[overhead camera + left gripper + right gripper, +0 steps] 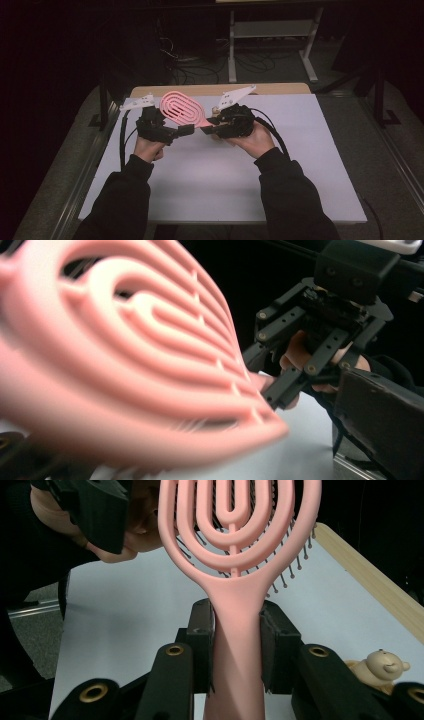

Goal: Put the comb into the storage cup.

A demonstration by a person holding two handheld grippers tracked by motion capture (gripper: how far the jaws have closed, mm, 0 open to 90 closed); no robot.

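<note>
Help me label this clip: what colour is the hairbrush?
Pink hairbrush, clearest in the right gripper view, its handle between the right gripper's jaws.

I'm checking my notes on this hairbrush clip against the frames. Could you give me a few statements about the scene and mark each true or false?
1. The right gripper is shut on the handle of the pink hairbrush. True.
2. The hairbrush lies flat on the white table. False: it is held up above the table between the two grippers.
3. A small bear figurine sits on the table beside the right gripper. True.
4. The brush head is solid, with no openings. False: it is made of looped ribs with gaps, and dark bristles show through them.
5. The left gripper is far from the brush. False: its tips are right at the brush head's lower edge.
</note>
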